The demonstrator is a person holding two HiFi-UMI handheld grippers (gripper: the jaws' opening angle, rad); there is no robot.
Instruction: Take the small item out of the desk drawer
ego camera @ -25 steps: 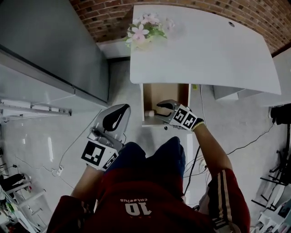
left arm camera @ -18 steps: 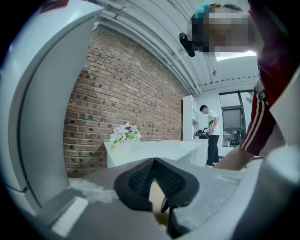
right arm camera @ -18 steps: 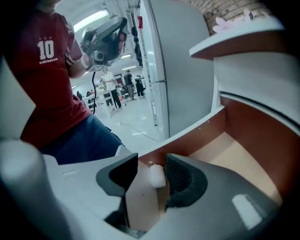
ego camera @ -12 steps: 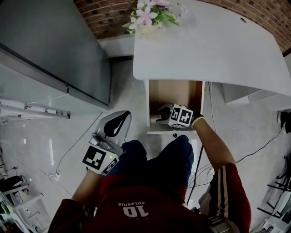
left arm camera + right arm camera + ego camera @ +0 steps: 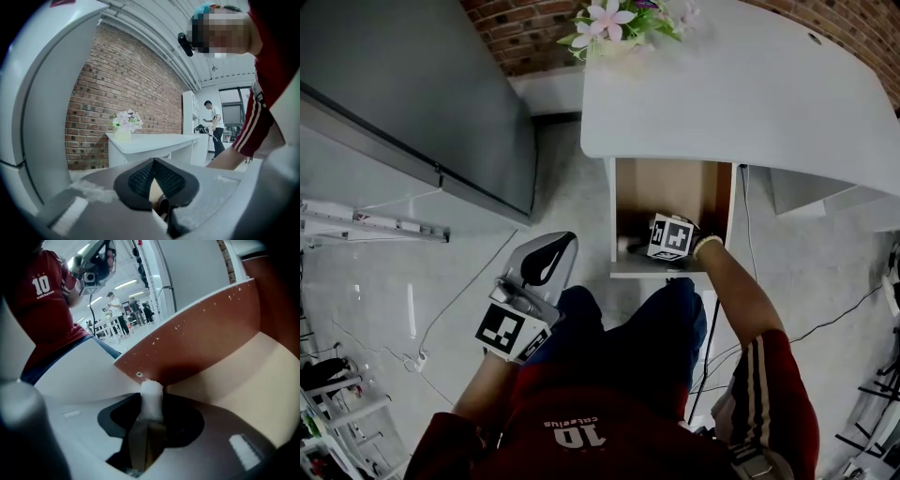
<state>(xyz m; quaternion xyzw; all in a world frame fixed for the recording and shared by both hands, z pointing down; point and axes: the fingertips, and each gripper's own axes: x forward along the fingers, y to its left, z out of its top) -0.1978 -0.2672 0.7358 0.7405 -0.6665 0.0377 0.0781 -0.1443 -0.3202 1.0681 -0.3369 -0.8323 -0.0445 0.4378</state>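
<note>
Right gripper (image 5: 150,405): down inside the open drawer (image 5: 675,187), your marker cube (image 5: 670,236) just above the drawer's front edge. Jaws closing. The small white item (image 5: 152,391) stands upright between the tips. The pads flank it but do not clearly press on it.

Item: inside the drawer, just before the brown front panel (image 5: 201,329), toward the drawer's left side.

Left gripper (image 5: 153,164): outside the drawer, off to its left and nearer you, over your left thigh. Pads together at the tips, nothing between them.

Desk (image 5: 741,94): its white top overhangs the drawer's back half. The pink flowers (image 5: 614,19) sit at the desk's far corner, beyond the drawer's left side.
</note>
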